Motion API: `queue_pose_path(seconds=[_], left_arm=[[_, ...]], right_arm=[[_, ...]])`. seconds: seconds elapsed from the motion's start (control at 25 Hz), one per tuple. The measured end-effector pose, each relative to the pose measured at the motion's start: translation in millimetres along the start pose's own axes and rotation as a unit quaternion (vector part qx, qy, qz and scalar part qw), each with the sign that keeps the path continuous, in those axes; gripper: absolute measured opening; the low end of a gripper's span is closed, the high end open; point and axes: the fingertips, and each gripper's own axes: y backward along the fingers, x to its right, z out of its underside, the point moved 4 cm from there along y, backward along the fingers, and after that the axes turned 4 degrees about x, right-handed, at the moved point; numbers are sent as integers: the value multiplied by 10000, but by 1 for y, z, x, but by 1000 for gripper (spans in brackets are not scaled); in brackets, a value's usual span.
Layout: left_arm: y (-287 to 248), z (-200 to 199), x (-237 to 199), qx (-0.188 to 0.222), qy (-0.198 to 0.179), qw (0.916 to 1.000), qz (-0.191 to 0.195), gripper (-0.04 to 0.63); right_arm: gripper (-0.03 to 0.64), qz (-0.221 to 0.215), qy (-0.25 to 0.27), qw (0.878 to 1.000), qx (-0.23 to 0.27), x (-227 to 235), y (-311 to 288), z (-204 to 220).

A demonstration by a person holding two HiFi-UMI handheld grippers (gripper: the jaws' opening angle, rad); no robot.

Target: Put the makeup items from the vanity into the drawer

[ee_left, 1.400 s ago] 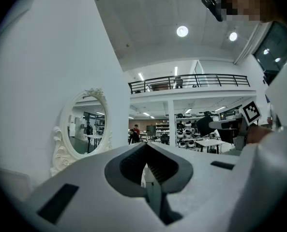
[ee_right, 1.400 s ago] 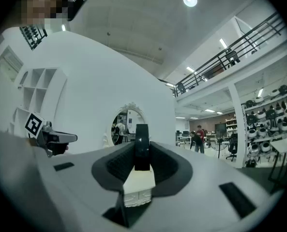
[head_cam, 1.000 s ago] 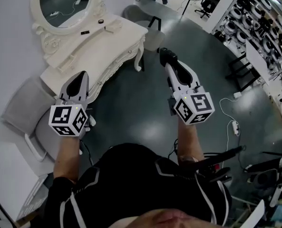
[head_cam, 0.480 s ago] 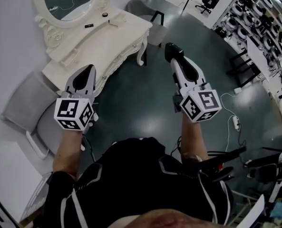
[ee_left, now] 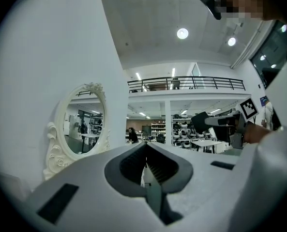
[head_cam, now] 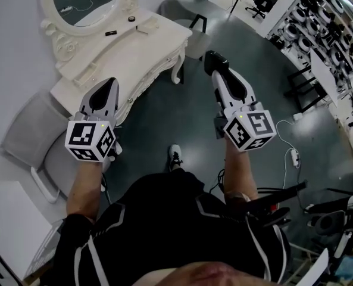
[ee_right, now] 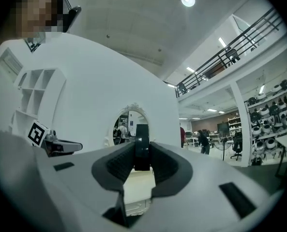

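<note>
The white vanity [head_cam: 147, 51] with its oval mirror [head_cam: 81, 2] stands at the upper left of the head view. On its top near the mirror lie two small black items [head_cam: 109, 33] [head_cam: 131, 18] and a pale box [head_cam: 146, 26]. My left gripper [head_cam: 109, 83] hovers over the vanity's near end, jaws shut on nothing [ee_left: 145, 151]. Over the dark floor to the vanity's right, my right gripper [head_cam: 211, 57] is shut on a flat black round item [ee_right: 142, 146] held on edge between its pads. Both grippers point level toward the mirror [ee_right: 128, 124].
A grey chair [head_cam: 27, 133] stands left of me, by the vanity's near end. A second grey seat [head_cam: 191, 24] is at the vanity's far end. My shoe [head_cam: 174, 157] is on the floor below. A cable and plug [head_cam: 293, 157] lie at right; shelves [head_cam: 337, 34] line the far right.
Both grippers have edged toward the vanity as I step forward. A shoe has come into view between my arms. Neither grip has changed.
</note>
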Motion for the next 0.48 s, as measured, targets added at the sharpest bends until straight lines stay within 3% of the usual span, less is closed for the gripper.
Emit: queue_pose_path(seconds=[0.48], left_arm=[[-106, 5, -1, 2, -49, 9996, -291, 5]], right_arm=[[95, -302, -79, 9995, 77, 94, -76, 11]])
